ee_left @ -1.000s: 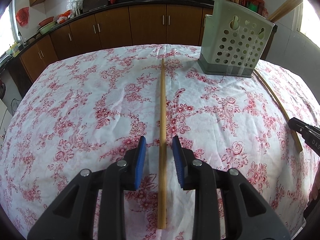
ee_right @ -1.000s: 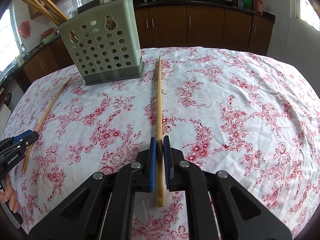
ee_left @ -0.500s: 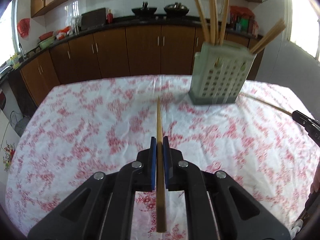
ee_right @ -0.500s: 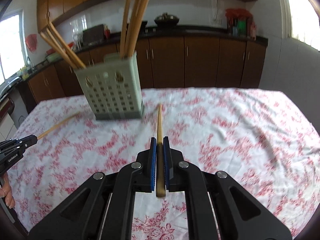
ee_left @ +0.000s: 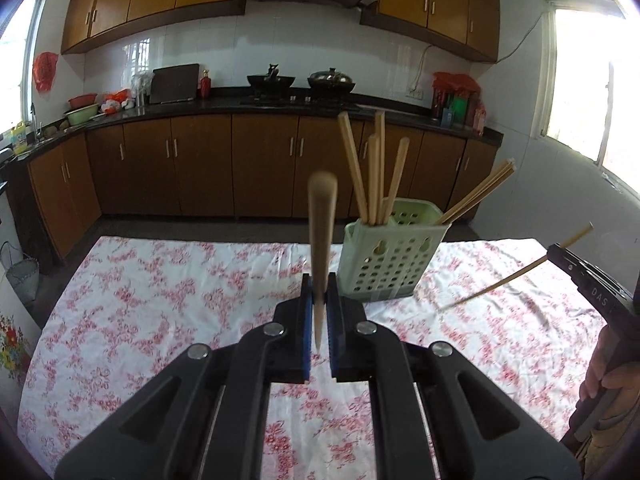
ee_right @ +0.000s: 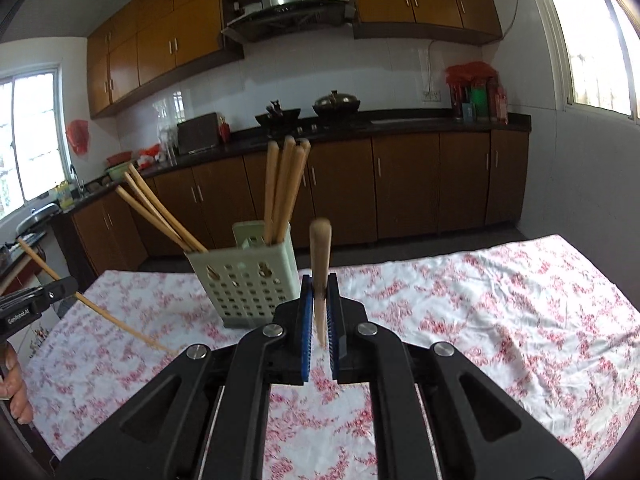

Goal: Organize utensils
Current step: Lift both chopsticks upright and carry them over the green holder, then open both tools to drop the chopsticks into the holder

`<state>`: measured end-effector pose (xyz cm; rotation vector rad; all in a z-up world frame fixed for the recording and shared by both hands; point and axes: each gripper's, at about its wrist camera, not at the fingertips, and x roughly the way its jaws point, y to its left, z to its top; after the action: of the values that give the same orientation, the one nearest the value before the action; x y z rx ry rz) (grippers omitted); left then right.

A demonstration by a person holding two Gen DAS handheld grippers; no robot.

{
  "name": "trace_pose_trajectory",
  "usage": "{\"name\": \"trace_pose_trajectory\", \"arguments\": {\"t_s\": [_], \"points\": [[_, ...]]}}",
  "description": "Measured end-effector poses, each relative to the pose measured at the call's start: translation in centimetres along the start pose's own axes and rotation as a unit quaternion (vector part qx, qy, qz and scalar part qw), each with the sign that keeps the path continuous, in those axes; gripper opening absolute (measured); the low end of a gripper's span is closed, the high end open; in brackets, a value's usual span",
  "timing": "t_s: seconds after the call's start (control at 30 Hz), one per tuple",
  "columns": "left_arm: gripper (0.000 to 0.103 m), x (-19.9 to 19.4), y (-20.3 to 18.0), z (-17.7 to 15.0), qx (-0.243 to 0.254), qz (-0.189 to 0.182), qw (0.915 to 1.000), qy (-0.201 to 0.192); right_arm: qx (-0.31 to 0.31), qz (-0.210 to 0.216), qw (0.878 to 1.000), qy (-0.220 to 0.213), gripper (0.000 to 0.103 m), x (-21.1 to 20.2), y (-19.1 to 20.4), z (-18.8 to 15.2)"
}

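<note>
My left gripper (ee_left: 319,300) is shut on a wooden chopstick (ee_left: 321,232) that points up and away above the floral tablecloth (ee_left: 160,312). My right gripper (ee_right: 319,300) is shut on a second chopstick (ee_right: 320,264), also lifted off the cloth. A pale green perforated holder (ee_left: 392,256) stands on the table with several chopsticks (ee_left: 376,172) in it. In the left wrist view the right gripper (ee_left: 560,254) shows at the right edge with its chopstick (ee_left: 508,280). In the right wrist view the left gripper (ee_right: 60,290) shows at the left edge with its chopstick (ee_right: 100,312).
The holder (ee_right: 244,284) sits just left of the right gripper's line. A hand (ee_left: 608,376) shows at the right edge and fingers (ee_right: 12,384) at the left edge. Kitchen cabinets (ee_left: 200,168) and a counter with woks (ee_left: 272,80) run behind the table.
The left gripper's jaws shut on the chopstick that lay between them. Both grippers then rose and tilted up, lifting their chopsticks off the cloth; the holder now appears lower and farther away.
</note>
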<state>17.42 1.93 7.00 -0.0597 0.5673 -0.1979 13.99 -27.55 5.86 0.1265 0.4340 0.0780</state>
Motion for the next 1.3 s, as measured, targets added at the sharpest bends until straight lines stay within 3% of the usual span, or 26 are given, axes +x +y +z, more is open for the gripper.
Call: {"name": "trace_pose_trajectory", "arguments": {"t_s": [0.3, 0.43, 0.6, 0.7, 0.97, 1.17, 1.2, 1.23, 1.3], "points": [[0.008, -1.9, -3.2, 4.7, 0.021, -0.037, 0.9975, -0.057, -0.005, 0.052, 0.996, -0.074, 0.008, -1.9, 2.7, 5.3], [0.008, -2.0, -4.1, 7.8, 0.0, -0.051, 0.9941, -0.096, 0.005, 0.063, 0.991, -0.117, 0.008, -1.9, 3.6, 7.5], [0.008, -1.3, -4.8, 11.4, -0.027, -0.055, 0.9865, -0.151, 0.004, 0.056, 0.983, -0.176, 0.008, -0.8, 4.4, 9.3], [0.008, 0.1, -5.3, 12.7, -0.032, -0.045, 0.9838, -0.17, 0.007, 0.049, 0.98, -0.191, 0.008, 0.4, 4.3, 9.6], [0.008, 6.2, -5.9, 11.6, -0.03, -0.039, 0.9884, -0.144, 0.013, 0.044, 0.986, -0.161, 0.008, 4.8, 3.8, 8.3], [0.009, 7.9, -5.3, 10.7, -0.032, -0.038, 0.9899, -0.132, 0.016, 0.046, 0.99, -0.133, 0.01, 5.5, 3.6, 7.3], [0.014, 7.7, -5.1, 10.7, -0.035, -0.038, 0.9897, -0.133, 0.017, 0.046, 0.99, -0.13, 0.018, 5.4, 3.6, 7.4], [0.018, 7.6, -4.9, 10.7, -0.037, -0.039, 0.9895, -0.134, 0.02, 0.046, 0.99, -0.13, 0.031, 5.1, 3.3, 7.5], [0.032, 6.8, -4.5, 10.6, -0.043, -0.035, 0.9885, -0.141, 0.025, 0.045, 0.989, -0.136, 0.039, 4.2, 2.9, 7.7]]}}
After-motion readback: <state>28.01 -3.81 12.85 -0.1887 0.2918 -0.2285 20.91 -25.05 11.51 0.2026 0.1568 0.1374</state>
